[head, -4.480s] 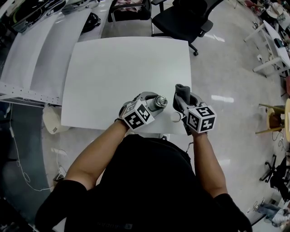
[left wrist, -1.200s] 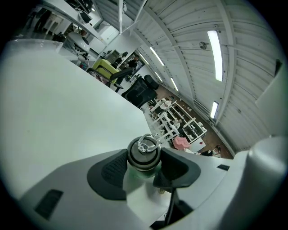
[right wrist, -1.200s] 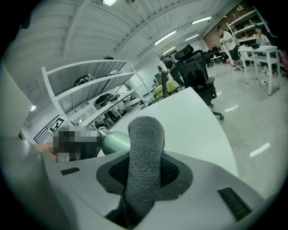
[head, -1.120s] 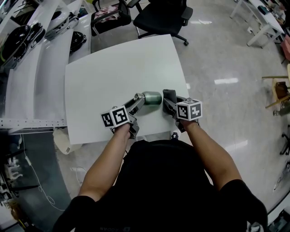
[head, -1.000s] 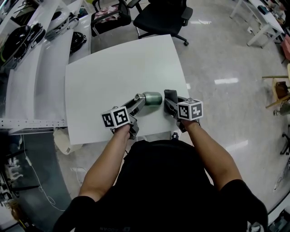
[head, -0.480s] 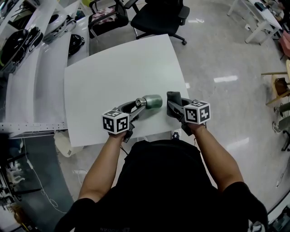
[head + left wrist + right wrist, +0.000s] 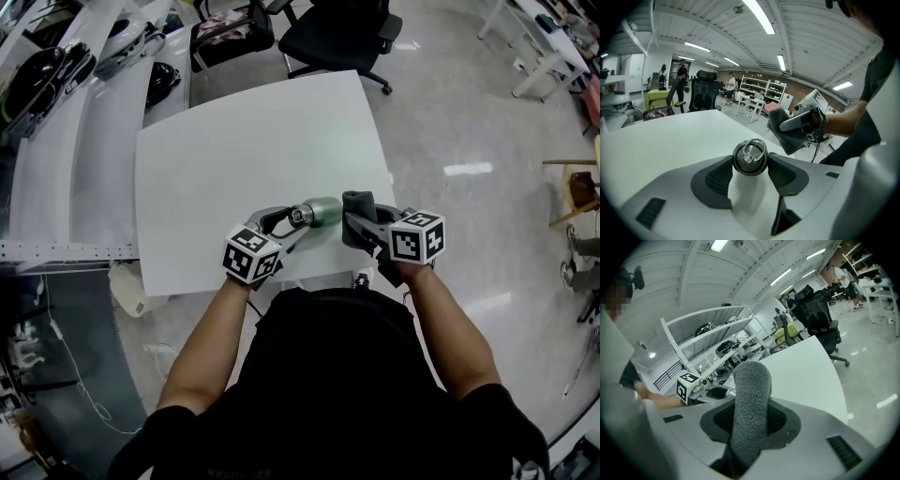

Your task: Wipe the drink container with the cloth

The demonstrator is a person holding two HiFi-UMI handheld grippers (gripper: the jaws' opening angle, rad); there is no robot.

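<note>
Head view looks down on a white table point(image 7: 234, 141), and near its front edge the left gripper point(image 7: 292, 219) holds a bottle point(image 7: 323, 210) lying level, long axis running left to right, dark cap toward the gripper and base toward the right. Its body is pale green and smooth. In the left gripper view the round cap point(image 7: 749, 158), topped by a metal ring, faces the camera, and the two jaws of the left gripper point(image 7: 750, 171) are closed on the neck just under it. Just beside the base stands a grey, fuzzy cloth point(image 7: 356, 202), rolled into an upright wad; whether it touches the bottle cannot be told. The right gripper point(image 7: 364, 223) has its jaws clamped on the cloth's lower part point(image 7: 750, 404). Half a second ago a clear gap lay between cloth and bottle; now it has closed.
</note>
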